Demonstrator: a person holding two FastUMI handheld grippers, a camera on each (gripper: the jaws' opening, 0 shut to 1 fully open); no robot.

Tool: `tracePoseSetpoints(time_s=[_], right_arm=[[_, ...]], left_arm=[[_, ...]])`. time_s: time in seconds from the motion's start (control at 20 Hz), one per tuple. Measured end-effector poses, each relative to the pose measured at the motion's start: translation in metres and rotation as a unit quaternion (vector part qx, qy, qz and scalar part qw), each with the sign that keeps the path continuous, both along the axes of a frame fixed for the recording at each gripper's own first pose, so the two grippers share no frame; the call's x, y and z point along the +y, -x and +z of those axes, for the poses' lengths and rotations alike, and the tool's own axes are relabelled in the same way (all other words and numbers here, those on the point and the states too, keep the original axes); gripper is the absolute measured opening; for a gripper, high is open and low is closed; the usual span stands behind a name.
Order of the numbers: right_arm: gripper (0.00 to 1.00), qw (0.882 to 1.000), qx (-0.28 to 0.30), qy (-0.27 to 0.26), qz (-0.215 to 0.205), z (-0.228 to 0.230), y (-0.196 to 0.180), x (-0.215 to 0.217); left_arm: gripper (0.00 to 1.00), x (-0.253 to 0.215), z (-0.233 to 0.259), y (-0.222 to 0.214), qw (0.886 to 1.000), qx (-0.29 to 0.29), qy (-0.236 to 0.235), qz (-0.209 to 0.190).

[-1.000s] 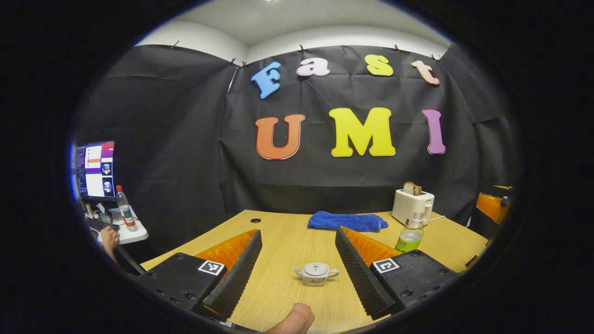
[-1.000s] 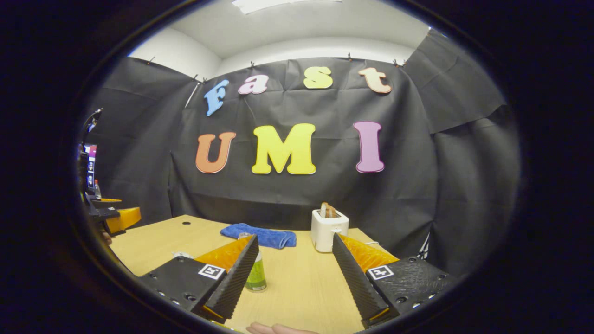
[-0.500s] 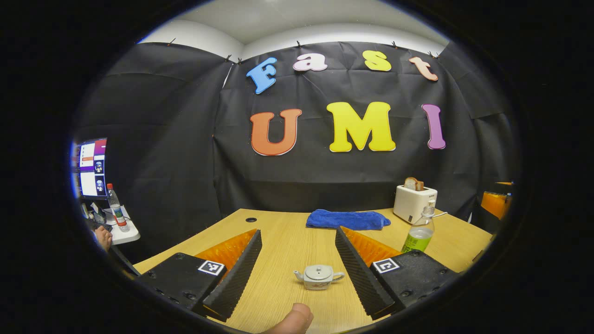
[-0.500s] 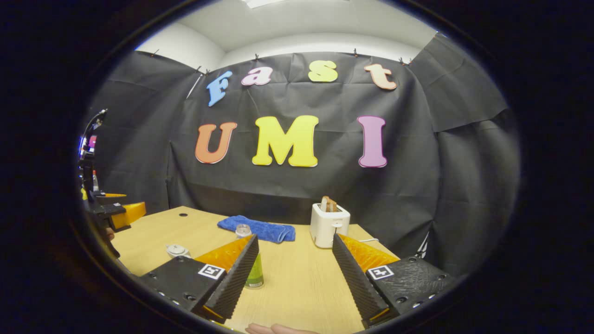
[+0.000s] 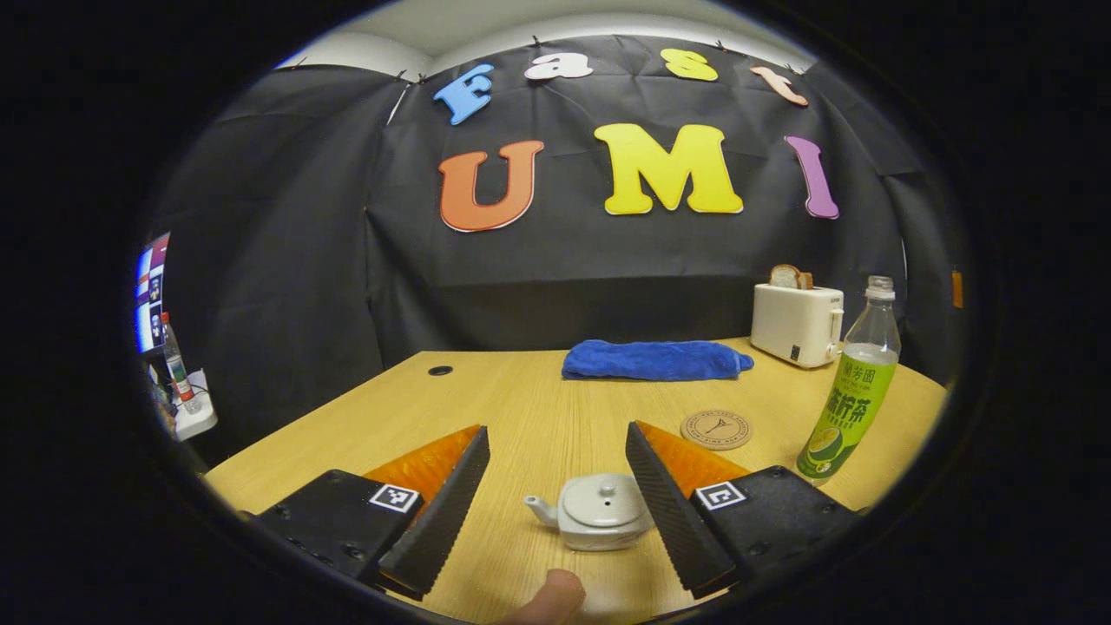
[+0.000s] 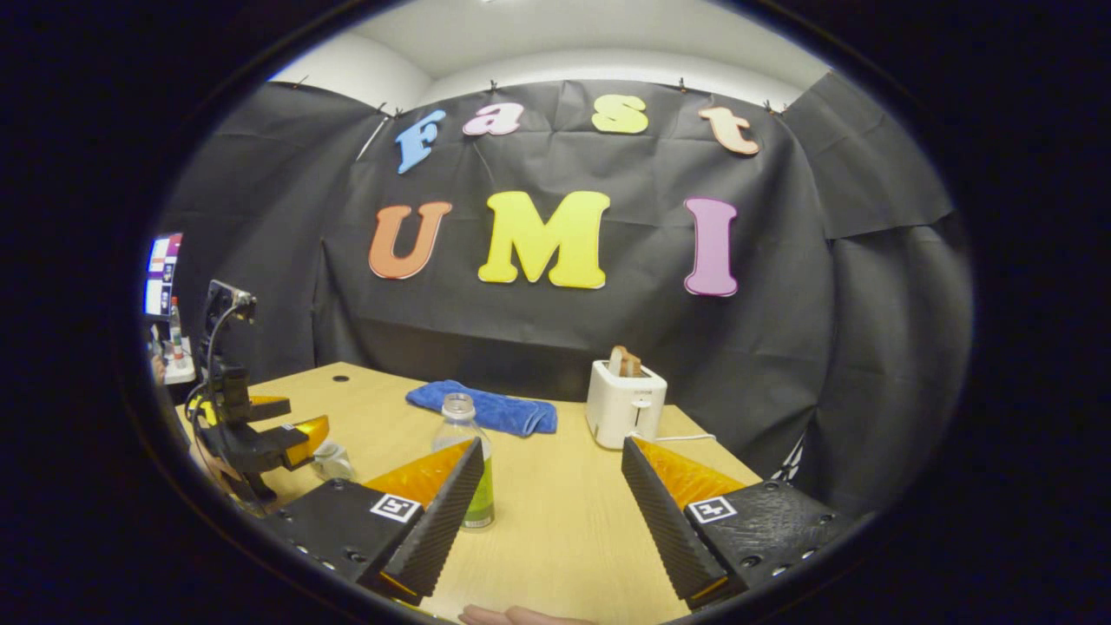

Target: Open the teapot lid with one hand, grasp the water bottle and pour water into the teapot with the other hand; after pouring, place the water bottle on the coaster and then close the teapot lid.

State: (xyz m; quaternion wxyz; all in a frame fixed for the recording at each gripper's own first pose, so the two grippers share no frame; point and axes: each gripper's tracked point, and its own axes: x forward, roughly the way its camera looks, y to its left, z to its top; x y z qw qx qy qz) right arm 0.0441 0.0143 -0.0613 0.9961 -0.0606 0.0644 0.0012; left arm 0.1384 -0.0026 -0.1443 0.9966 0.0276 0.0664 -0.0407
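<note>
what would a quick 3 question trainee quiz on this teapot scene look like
1. True or false: the lid is on the teapot.
2. What lies between the blue towel and the left tongs: A coaster, B spoon, C cup?
3. Fill in: the bottle stands ___ on the table.

Key: 1 true. 2 A, the coaster. 3 upright.

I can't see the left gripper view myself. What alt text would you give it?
The left gripper hangs open over a wooden table, its fingers either side of a small white teapot with its lid on. Farther off are a round coaster, a green-labelled water bottle, a folded blue towel and a white toaster.
</note>
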Motion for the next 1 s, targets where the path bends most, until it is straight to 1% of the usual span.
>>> tracePoseSetpoints(time_s=[0.1, 0.15, 0.2, 0.25, 0.3, 0.35, 0.4, 0.5, 0.55, 0.6, 0.65, 0.8, 0.85, 0.9, 1.0], right_arm=[[0.95, 1.000, 0.007, -0.001, -0.001, -0.004, -0.003, -0.001], [0.96, 1.000, 0.009, -0.002, -0.003, -0.005, -0.004, -0.002], [0.96, 1.000, 0.010, -0.002, -0.006, -0.006, -0.004, -0.004], [0.98, 1.000, 0.012, -0.002, -0.009, -0.006, -0.005, -0.005], [0.95, 1.000, 0.013, -0.003, -0.011, -0.007, -0.006, -0.007], [0.96, 1.000, 0.014, -0.003, -0.013, -0.007, -0.005, -0.007], [0.95, 1.000, 0.014, -0.004, -0.015, -0.007, -0.006, -0.008], [0.97, 1.000, 0.015, -0.003, -0.016, -0.007, -0.006, -0.009], [0.96, 1.000, 0.015, -0.003, -0.015, -0.007, -0.006, -0.008], [0.96, 1.000, 0.015, -0.004, -0.014, -0.007, -0.005, -0.007], [0.96, 1.000, 0.015, -0.004, -0.012, -0.007, -0.005, -0.005], [0.96, 1.000, 0.015, -0.004, -0.007, -0.009, -0.007, -0.002], [0.98, 1.000, 0.016, -0.007, -0.003, -0.010, -0.008, 0.000], [0.96, 1.000, 0.016, -0.013, 0.004, -0.014, -0.010, 0.005], [0.96, 0.999, 0.025, -0.022, 0.025, -0.025, -0.016, 0.018]], left_arm=[[0.94, -0.011, -0.003, -0.001, 1.000, -0.006, 0.008, -0.019], [0.85, -0.016, -0.006, -0.002, 1.000, -0.002, 0.010, -0.025], [0.81, -0.017, -0.011, -0.003, 1.000, -0.001, 0.007, -0.029], [0.72, -0.018, -0.017, -0.005, 0.999, 0.011, 0.007, -0.031], [0.65, -0.023, -0.025, -0.005, 0.999, 0.025, 0.009, -0.042], [0.50, -0.024, -0.027, -0.004, 0.999, 0.030, 0.010, -0.041], [0.44, -0.023, -0.023, -0.006, 0.999, 0.022, 0.010, -0.044], [0.38, -0.019, -0.026, -0.007, 0.999, 0.024, 0.007, -0.037], [0.30, -0.015, -0.024, -0.008, 0.999, 0.021, 0.007, -0.032], [0.24, -0.015, -0.024, -0.007, 0.999, 0.022, 0.008, -0.030], [0.13, -0.017, -0.024, -0.009, 0.999, 0.022, 0.010, -0.030], [0.08, -0.015, -0.023, -0.007, 0.999, 0.026, 0.005, -0.024], [0.06, -0.016, -0.020, -0.006, 0.999, 0.025, 0.004, -0.025], [0.06, -0.015, -0.016, -0.005, 0.999, 0.024, 0.002, -0.025], [0.05, -0.016, 0.003, 0.000, 0.999, 0.011, 0.019, -0.029]])
